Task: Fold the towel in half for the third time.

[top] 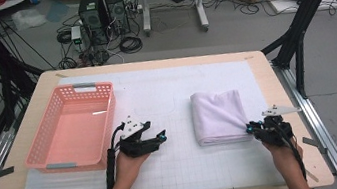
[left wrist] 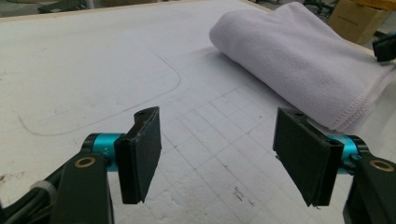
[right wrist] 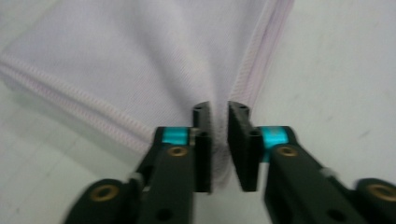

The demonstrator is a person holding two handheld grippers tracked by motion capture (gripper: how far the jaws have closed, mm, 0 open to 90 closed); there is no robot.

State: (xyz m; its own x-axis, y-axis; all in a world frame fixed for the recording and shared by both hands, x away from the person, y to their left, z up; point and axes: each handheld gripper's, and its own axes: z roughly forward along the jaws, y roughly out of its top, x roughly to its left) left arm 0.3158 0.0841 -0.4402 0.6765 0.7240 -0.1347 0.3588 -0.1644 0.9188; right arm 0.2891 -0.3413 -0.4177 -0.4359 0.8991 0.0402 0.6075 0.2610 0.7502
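Lavender folded towel (right wrist: 140,60) is pinched only at its corner hem between the right gripper (right wrist: 219,116) jaws, so it may slip or unfold, while the left gripper (left wrist: 217,140) jaws gape wide and empty.

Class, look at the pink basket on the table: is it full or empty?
Empty. In the high view the pink basket shows its bare bottom through the open top; the folded towel lies apart on the white mat.
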